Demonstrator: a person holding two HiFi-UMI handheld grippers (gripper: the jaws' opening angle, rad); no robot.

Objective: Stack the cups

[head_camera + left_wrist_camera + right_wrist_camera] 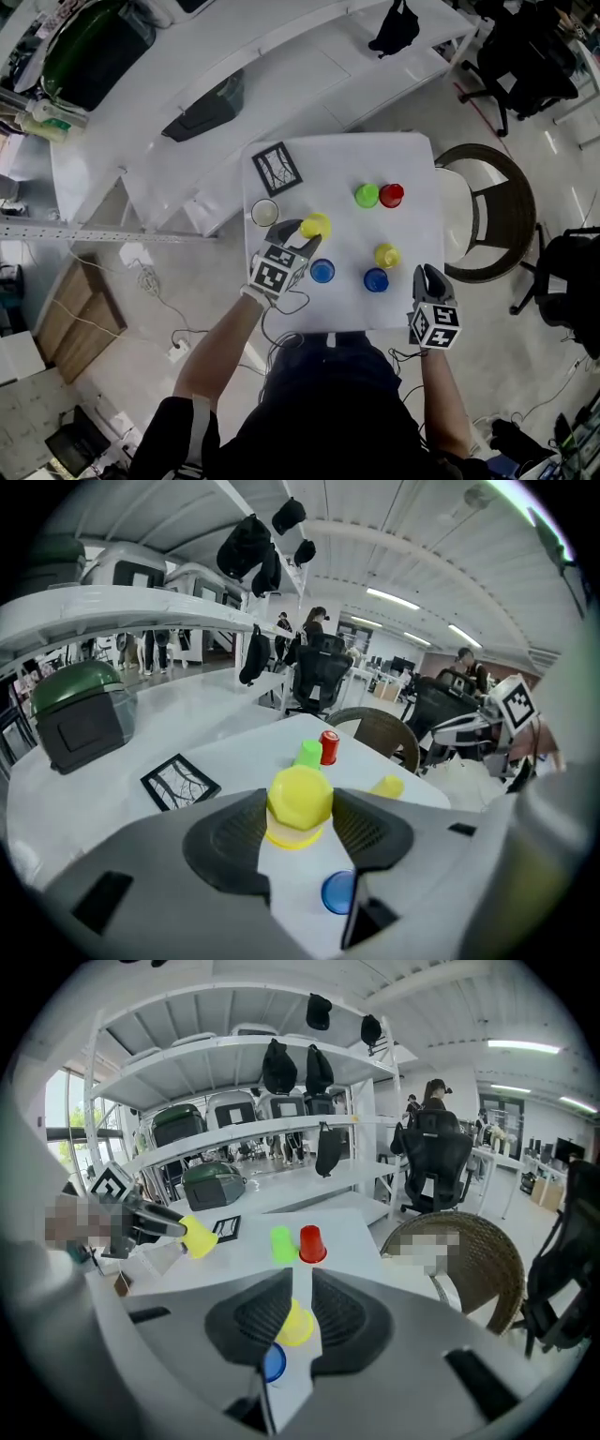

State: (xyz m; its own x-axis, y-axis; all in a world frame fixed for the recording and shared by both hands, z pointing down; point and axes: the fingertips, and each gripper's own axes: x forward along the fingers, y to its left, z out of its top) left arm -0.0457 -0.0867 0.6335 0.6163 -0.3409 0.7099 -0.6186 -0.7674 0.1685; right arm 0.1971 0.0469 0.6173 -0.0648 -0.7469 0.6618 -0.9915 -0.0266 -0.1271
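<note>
Left gripper view shows my left gripper closed on a yellow cup. Both ribbed pads press against its sides, and the jaws stand fairly wide because the cup fills the gap between them. The cup is bright yellow plastic and is held mouth down. Its flat base is turned toward the camera with a faceted, almost six-sided outline, and a paler flared rim shows beneath. From the head view I hold it over the left half of the white table, just beside a pale round cup and near a black-framed card. I cannot tell whether its rim touches the tabletop. A blue cup stands close to it on my side. A green cup and a red cup stand mouth down, side by side and touching, farther back. A second yellow cup and a second blue cup sit right next to each other toward the right. My right gripper hangs at the near right edge of the table, apart from every cup. Its jaws are drawn close with only a narrow slit between them, and they hold nothing. That yellow and blue pair shows through the slit, out on the table beyond. A wicker chair stands off the table's right side.
</note>
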